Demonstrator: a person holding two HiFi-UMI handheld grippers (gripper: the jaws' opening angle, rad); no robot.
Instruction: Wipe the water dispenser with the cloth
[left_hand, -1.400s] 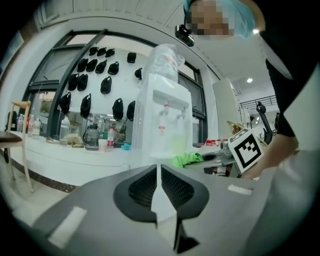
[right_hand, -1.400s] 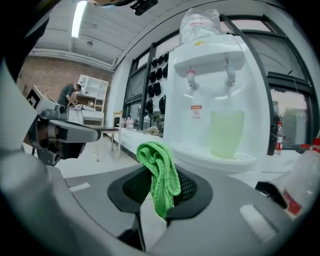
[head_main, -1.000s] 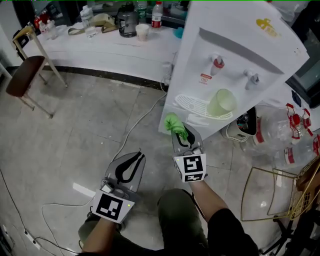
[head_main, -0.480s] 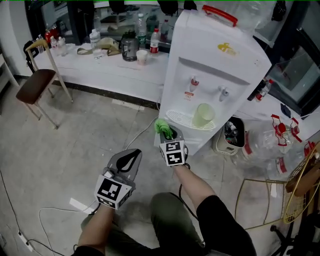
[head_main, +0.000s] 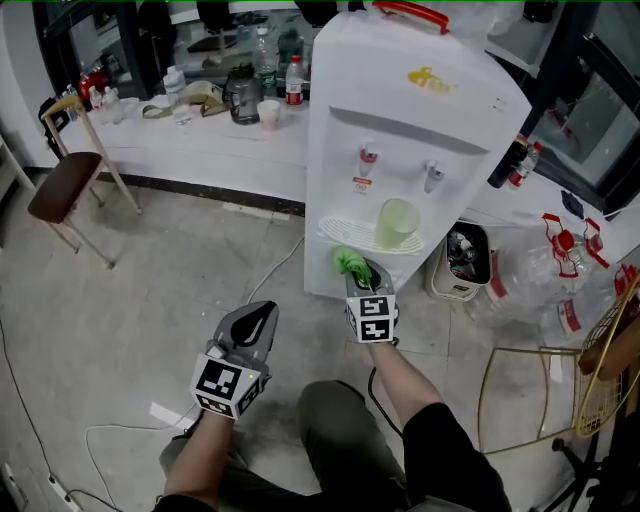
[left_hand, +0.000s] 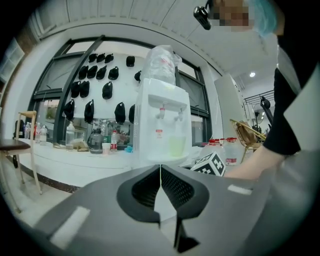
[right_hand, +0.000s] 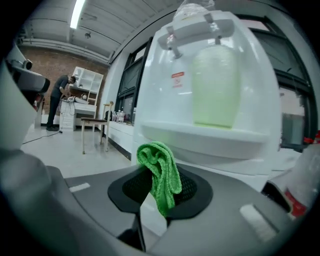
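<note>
Head view: right gripper (head_main: 361, 272) is clamped on the green cloth (head_main: 349, 262), which sits just in front of the drip tray (head_main: 340, 231) of the water dispenser (head_main: 400, 120). I can't tell from here whether they touch. The left gripper (head_main: 262, 320) is low, well apart from the dispenser. A pale green cup (head_main: 396, 222) stands on the tray under the taps.

Left gripper view: jaws meet, nothing between them. Only this view shows the bottle (left_hand: 160, 62) on top of the dispenser.

Right gripper view: only here do I see that the cloth is pinched by a single fold, the rest drooping over the jaws, and still short of the tray.

Risks, my judgement: a sweep along the tray could tip the cup, and a hard drag could pull that thin fold free.
</note>
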